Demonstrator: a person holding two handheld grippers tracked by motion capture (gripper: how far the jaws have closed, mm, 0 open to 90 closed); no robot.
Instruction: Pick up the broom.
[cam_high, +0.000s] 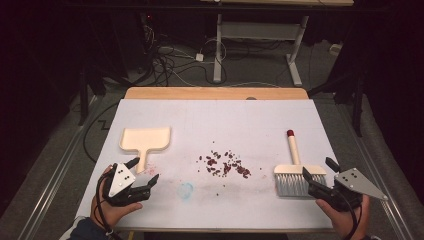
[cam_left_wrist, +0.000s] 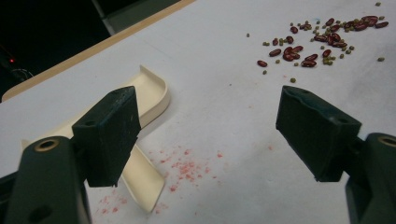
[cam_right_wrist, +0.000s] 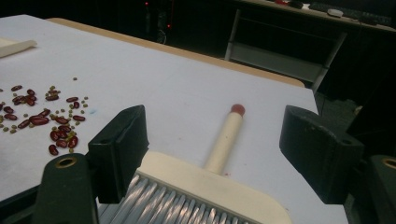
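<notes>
Taking the scatter of dark red beans and small green ones (cam_high: 223, 164) at the table's middle as the landmark, the flat cream-coloured plastic dustpan (cam_high: 145, 140) lies well to its left, handle pointing toward the person, probably so the pan's mouth can be turned to the pile. The pan is empty; no bean lies in it. The left gripper (cam_high: 143, 172) hovers at that handle's end, jaws spread wide with nothing between them, one jaw over the handle in the left gripper view. Right of the beans lies the cream-backed hand brush with pale grey bristles and a red-tipped handle (cam_high: 294, 167), bristles toward the person. The right gripper (cam_high: 320, 171) stands wide open astride the brush head, gripping nothing, seemingly lined up to take it.
</notes>
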